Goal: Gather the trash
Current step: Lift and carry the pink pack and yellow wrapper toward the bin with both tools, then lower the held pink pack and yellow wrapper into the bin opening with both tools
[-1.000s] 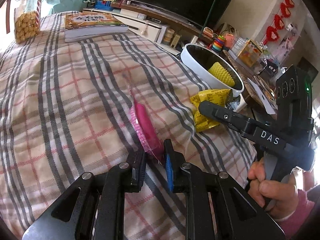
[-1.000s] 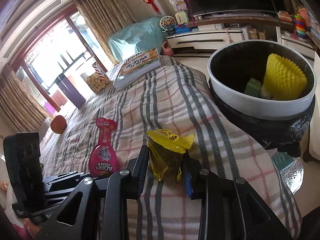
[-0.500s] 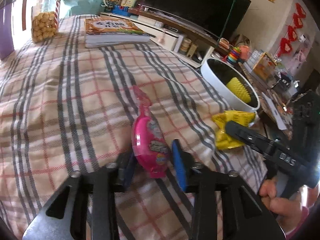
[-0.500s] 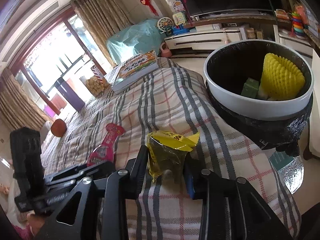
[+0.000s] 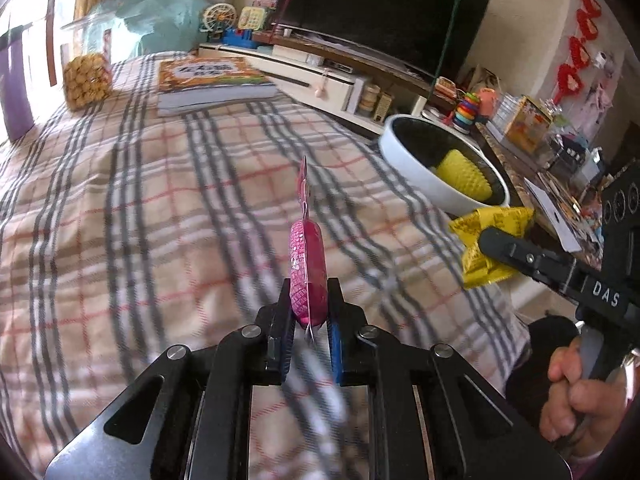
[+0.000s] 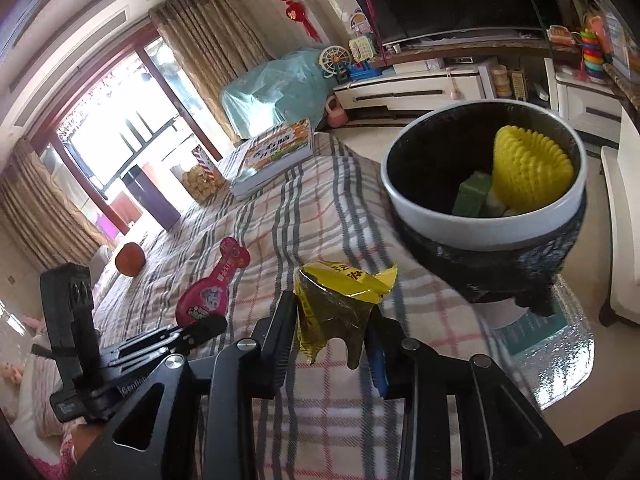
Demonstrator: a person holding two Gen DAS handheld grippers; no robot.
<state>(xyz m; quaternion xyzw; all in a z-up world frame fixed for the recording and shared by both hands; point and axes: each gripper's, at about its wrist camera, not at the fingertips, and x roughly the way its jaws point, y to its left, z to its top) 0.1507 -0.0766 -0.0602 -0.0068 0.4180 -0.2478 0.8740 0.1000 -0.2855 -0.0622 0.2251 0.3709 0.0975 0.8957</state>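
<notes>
My left gripper (image 5: 307, 312) is shut on a pink candy packet (image 5: 306, 256), which stands edge-on between the pads, lifted off the plaid cloth. The same pink packet (image 6: 212, 284) shows flat-faced in the right wrist view, at the tip of the left gripper (image 6: 200, 326). My right gripper (image 6: 332, 320) is shut on a crumpled yellow wrapper (image 6: 340, 300), held above the cloth. The yellow wrapper (image 5: 488, 240) also shows at the right gripper's tip in the left view. Beyond the table edge stands a white-rimmed bin (image 6: 448, 228) with a black liner, holding yellow foam netting (image 6: 528, 172) and a green box.
The plaid-covered table (image 5: 160, 216) carries a thick book (image 5: 212, 84), a jar of snacks (image 5: 86, 72) and an orange fruit (image 6: 130, 258) at its far side. A TV stand and cluttered shelves lie beyond. A hand (image 5: 580, 396) grips the right tool.
The left gripper closed on the pink packet and lifted it off the cloth, turning it edge-on. The right gripper, still holding the yellow wrapper, shifted a little toward the bin.
</notes>
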